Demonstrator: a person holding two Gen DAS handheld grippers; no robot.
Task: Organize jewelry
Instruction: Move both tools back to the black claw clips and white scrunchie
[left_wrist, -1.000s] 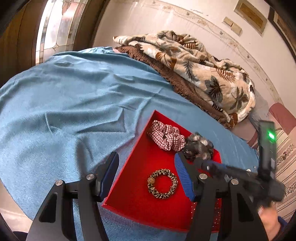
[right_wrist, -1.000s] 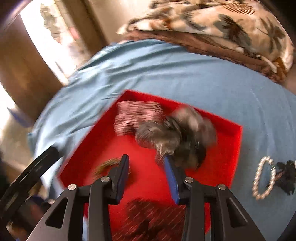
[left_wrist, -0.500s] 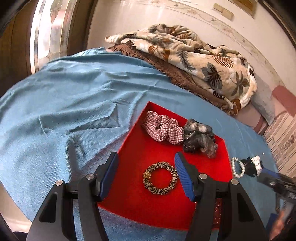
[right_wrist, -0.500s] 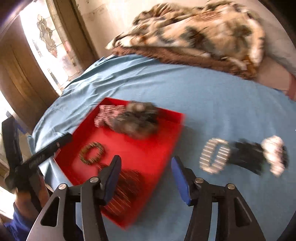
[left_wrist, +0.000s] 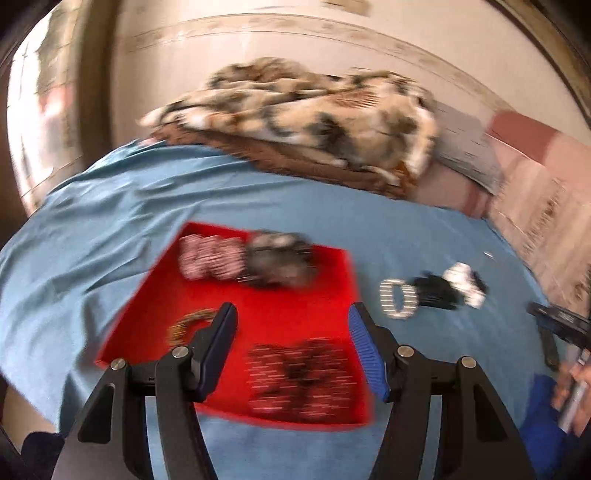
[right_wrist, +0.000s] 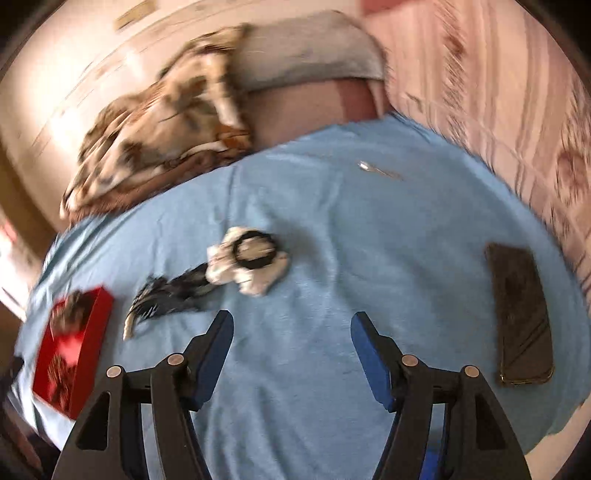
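My right gripper (right_wrist: 291, 354) hangs over bare blue bedspread (right_wrist: 369, 240) with its fingers apart and nothing between them; they have just been opening wider, which I read as getting ready for the next piece. Ahead of it, toward the middle of the bed, lie the pieces not yet put away: a white scrunchie (right_wrist: 245, 264) with a black ring on top, touching a dark feathery clip (right_wrist: 166, 295) that trails toward the tray, and beyond that, in the left wrist view, a pearl bracelet (left_wrist: 397, 299) just off the tray's right edge. They sit in a loose row close to the red tray (left_wrist: 295, 325), I think so each needs only a short carry. The tray rests near the bed's near edge and already holds a plaid scrunchie (left_wrist: 210, 256) and a grey fluffy one (left_wrist: 282, 264) along its far edge, a leopard hair tie (left_wrist: 188, 325) by its left side, and a dark red patterned piece (left_wrist: 299, 380) at the near edge. My left gripper (left_wrist: 291, 354) hovers over the tray, fingers apart and holding nothing, probably waiting. A dark wallet (right_wrist: 521, 314) lies toward the bed's right edge, well apart from the rest.
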